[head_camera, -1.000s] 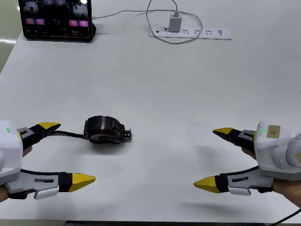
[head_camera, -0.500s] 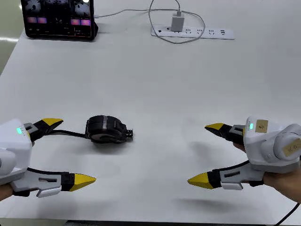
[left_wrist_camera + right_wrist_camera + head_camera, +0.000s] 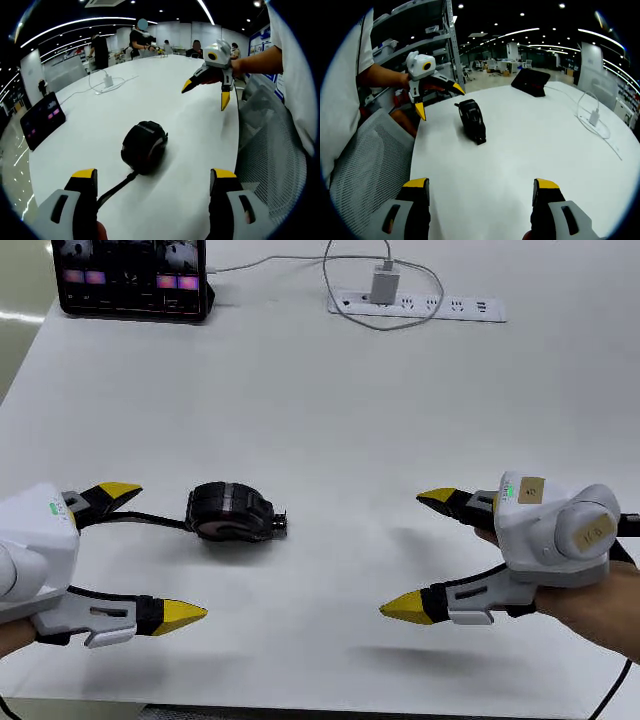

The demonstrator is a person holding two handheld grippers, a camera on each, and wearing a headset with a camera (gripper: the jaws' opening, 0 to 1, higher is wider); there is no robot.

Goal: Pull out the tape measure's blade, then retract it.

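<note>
A black tape measure [image 3: 230, 512] lies on the white table [image 3: 330, 410], its blade retracted and a black strap trailing to the left. The same tape measure [image 3: 144, 146] sits ahead of my left gripper [image 3: 152, 175], which is open and empty. In the head view the left gripper [image 3: 152, 552] stands just left of it, a short way off. My right gripper [image 3: 418, 552] is open and empty well to the right of the tape measure [image 3: 472, 119], with bare table between them.
A dark tablet [image 3: 133, 278] stands at the table's far left. A white power strip [image 3: 415, 306] with a plugged charger and looped cable lies at the far middle. The table's near edge runs just below both grippers.
Both grippers have moved inward toward the tape measure, the right one more. The tape measure has stayed put; the head camera shifted slightly.
</note>
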